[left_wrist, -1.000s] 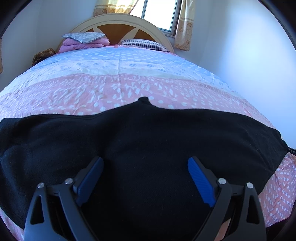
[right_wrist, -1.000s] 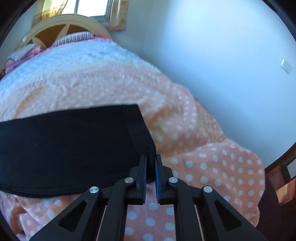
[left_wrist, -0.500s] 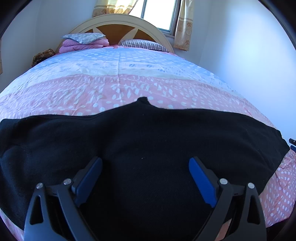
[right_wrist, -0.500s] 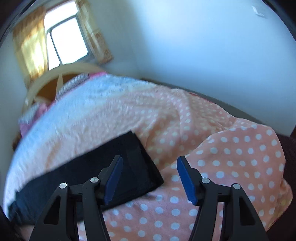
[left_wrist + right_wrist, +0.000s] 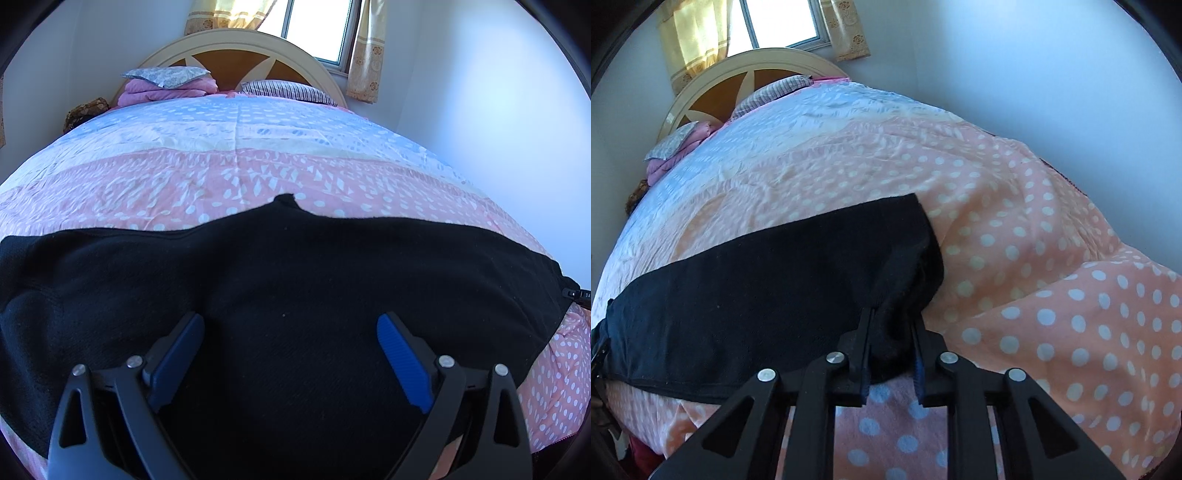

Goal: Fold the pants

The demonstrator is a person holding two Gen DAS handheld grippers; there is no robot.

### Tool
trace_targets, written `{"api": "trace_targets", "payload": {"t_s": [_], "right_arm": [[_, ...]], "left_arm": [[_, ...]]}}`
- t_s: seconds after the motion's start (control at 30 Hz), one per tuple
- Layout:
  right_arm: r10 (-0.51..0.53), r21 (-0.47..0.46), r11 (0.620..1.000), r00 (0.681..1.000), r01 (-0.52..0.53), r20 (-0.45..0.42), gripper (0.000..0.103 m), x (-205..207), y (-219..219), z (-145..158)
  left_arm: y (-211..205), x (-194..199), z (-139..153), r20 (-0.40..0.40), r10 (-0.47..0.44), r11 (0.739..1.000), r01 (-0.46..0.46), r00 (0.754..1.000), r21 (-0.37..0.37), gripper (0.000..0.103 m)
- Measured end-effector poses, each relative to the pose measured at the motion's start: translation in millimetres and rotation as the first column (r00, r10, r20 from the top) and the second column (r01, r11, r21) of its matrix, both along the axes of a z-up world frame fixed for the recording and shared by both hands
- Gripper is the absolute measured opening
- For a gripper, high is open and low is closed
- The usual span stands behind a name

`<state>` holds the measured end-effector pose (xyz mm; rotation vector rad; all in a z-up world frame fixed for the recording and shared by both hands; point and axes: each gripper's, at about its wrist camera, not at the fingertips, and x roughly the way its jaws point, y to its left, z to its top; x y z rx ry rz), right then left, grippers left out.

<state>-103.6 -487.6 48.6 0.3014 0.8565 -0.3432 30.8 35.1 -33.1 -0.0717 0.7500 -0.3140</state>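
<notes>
Both wrist views look down close over the black pants [image 5: 295,295] toward the headboard [image 5: 713,85].

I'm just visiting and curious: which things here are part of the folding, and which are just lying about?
In the job:
- black pants
- right gripper, clamped on the pants' end
- left gripper, open above them

Lying about:
- bedspread
- striped pillow
- folded pink bedding
- curtains

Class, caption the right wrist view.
Right gripper pinches the end of black pants on a polka-dot bedspread.
</notes>
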Motion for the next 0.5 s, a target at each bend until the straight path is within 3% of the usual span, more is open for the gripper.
{"api": "trace_targets", "payload": {"t_s": [0.1, 0.23, 0.37, 0.5], "right_arm": [[-0.009, -0.001, 1.0, 0.996, 0.009, 0.092, 0.015, -2, 17, 26], [0.195, -0.124, 0.977, 0.966, -0.175, 0.173, 0.015, 7, 95, 75], [0.413, -0.196, 0.903, 0.897, -0.381, 0.156, 0.015, 21, 195, 88], [0.571, -0.175, 0.818, 0.808, -0.547, 0.144, 0.015, 40, 277, 65]], "left_arm": [[-1, 0, 0, 0.001, 0.0, 1.0, 0.0, 1.0, -0.002, 0.098], [0, 0, 0, 0.001, -0.001, 1.0, 0.001, 1.0, -0.004, 0.098], [0, 0, 0, 0.004, -0.002, 1.0, 0.002, 1.0, -0.01, 0.098], [0, -1, 0, 0.005, -0.003, 1.0, 0.003, 1.0, -0.013, 0.098]]}}
